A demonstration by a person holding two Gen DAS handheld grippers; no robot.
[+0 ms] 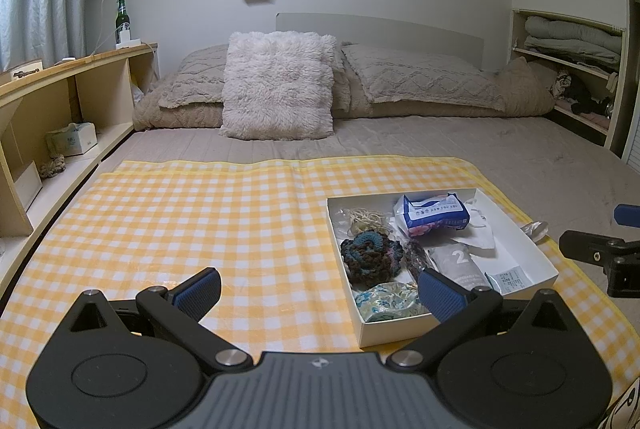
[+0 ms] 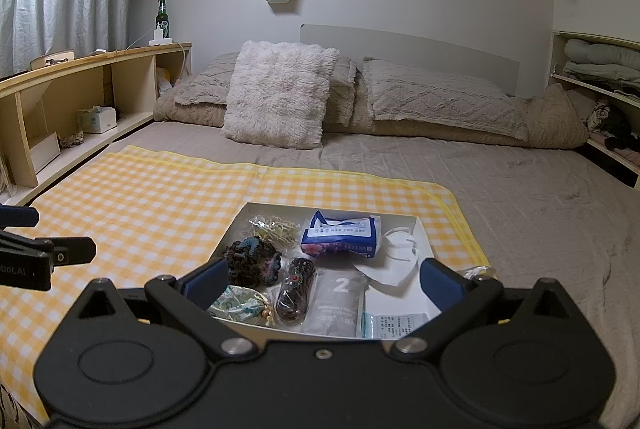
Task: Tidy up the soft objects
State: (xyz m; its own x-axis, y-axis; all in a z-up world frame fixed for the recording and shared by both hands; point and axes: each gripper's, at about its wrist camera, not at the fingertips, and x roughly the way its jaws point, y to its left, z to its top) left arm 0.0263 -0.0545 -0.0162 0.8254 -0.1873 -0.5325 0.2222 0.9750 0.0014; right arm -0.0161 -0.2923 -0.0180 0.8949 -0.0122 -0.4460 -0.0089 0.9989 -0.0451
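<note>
Left wrist view
Left hand-held gripper (image 1: 318, 293): hovering wide open over the yellow-and-white checked cloth (image 1: 180, 221), blue pads spread apart, gripping nothing.
Shallow white cardboard box (image 1: 532, 253): sitting on the cloth toward its right edge, just ahead and right of the gripper.
Box contents: a dark blue-and-brown crocheted yarn piece (image 1: 370, 255) lying near the left wall, a blue-and-white tissue pack with pink flowers (image 1: 432, 215) resting at the far side, a grey packet marked "2" (image 1: 460, 263) lying in the middle, a teal patterned fabric pouch (image 1: 386, 303) sitting at the near corner.
Right hand-held gripper (image 1: 600, 241): poking in at the right edge, only partly showing.
Fluffy cream pillow (image 1: 278, 85): leaning against the beige bedding at the head of the bed.

Right wrist view
Right hand-held gripper (image 2: 324, 283): hanging fully spread above the near edge of the box (image 2: 424, 229), holding nothing.
Box contents: crocheted piece (image 2: 252, 261) lying left, tissue pack (image 2: 340, 239) sitting at the back, a white face mask (image 2: 396, 255) resting right of it, grey packet (image 2: 340, 303) and pouch (image 2: 240, 305) lying nearest the camera.
Left hand-held gripper (image 2: 44, 241): showing at the left edge over the cloth (image 2: 140, 197).
</note>
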